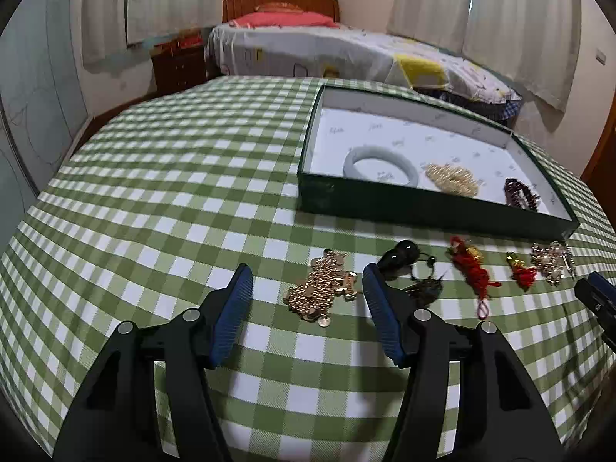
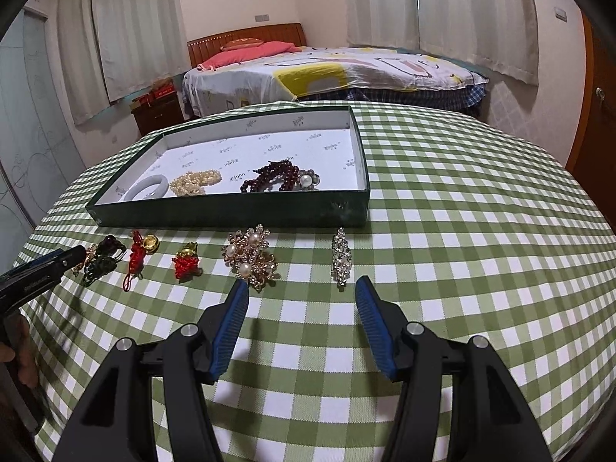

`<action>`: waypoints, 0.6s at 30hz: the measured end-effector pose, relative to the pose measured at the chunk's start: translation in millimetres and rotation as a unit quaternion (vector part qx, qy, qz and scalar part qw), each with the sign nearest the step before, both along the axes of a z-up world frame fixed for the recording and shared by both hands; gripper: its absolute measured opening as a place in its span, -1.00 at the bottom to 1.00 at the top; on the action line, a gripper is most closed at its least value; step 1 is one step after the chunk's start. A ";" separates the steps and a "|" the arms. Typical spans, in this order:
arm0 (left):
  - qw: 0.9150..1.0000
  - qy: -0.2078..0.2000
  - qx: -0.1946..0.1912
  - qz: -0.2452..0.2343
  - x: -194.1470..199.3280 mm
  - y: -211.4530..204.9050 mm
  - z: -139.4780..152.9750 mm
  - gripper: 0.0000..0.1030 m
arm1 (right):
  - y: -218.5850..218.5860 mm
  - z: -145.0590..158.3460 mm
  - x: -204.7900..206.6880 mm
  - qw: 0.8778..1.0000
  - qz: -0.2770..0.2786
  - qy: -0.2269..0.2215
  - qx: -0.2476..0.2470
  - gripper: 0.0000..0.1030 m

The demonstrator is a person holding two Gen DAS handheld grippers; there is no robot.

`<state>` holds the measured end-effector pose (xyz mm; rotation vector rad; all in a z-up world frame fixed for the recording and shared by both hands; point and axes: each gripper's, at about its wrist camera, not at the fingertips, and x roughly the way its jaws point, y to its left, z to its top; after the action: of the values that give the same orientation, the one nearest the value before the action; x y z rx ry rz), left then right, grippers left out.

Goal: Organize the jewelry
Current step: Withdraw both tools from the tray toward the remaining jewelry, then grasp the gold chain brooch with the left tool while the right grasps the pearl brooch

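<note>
A bedroom is seen: a bed [image 1: 346,54] with a patterned cover and white curtains lie behind a table [image 1: 173,192] spread with a green-and-white checked cloth. A shallow dark green box [image 1: 423,208] with a white printed lining stands on the cloth.

Left gripper [image 1: 308,285]: jaws stand parted, nothing pressed between the blue pads. A heap of gold coin-chain jewelry [image 1: 321,292] lies on the cloth between the fingertips, just ahead of them. A black beaded piece [image 1: 408,265] lies just beside the right-hand finger, partly hidden by it.

Further right along the row, a red knotted charm [image 1: 471,269], a smaller red-and-gold charm [image 1: 519,269] and a pearl-and-rhinestone cluster [image 2: 250,258] are noted.

Right gripper [image 2: 300,296]: jaws parted, empty. The cluster lies just beyond its left fingertip; a narrow rhinestone brooch [image 2: 342,258] lies just beyond its right fingertip. Neither is touched.

Inside the box, left to right: a pale jade-like bangle [image 1: 379,163], a gold beaded bracelet [image 1: 452,179], a dark red beaded strand [image 2: 275,179], a pearl ring [image 2: 307,181]. The near box wall cuts off their lower edges. Part of a hand [image 2: 23,354] shows at the edge of the right wrist view.
</note>
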<state>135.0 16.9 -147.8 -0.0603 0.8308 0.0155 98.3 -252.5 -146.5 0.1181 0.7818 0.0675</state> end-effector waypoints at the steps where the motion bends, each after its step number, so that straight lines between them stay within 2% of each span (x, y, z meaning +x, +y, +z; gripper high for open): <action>1: 1.000 0.008 -0.007 -0.002 2.7 1.5 -2.0 0.11 | 0.1 -0.6 0.7 1.000 0.000 0.001 0.000 0.10; 4: 1.000 0.011 0.001 -0.012 6.0 1.2 -4.0 0.08 | 0.5 -2.3 2.4 1.000 0.002 0.004 0.002 0.10; 6: 1.000 0.009 0.008 -0.019 6.5 -0.8 -4.3 -0.12 | 1.5 -3.1 3.7 1.000 0.003 0.006 0.002 0.10; 7: 1.000 0.007 0.008 -0.022 5.9 -0.8 -4.5 -0.16 | 1.7 -3.5 4.1 1.000 0.004 0.006 0.002 0.10; 9: 1.000 0.004 0.006 -0.030 5.0 -2.0 -4.0 -0.41 | 2.3 -3.9 4.0 1.000 0.004 0.007 0.002 0.10; 14: 0.999 -0.001 0.014 -0.048 3.8 -8.7 -4.1 -0.75 | 2.6 -3.7 3.7 1.000 0.004 0.007 0.002 0.10; 18: 0.999 -0.005 0.011 -0.046 1.7 -8.2 -3.6 -0.76 | 3.2 -3.3 4.0 1.000 0.006 0.007 0.003 0.10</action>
<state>136.6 8.7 -151.4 -0.0016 0.8227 -0.0621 102.3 -249.3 -149.7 0.1192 0.7959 0.0793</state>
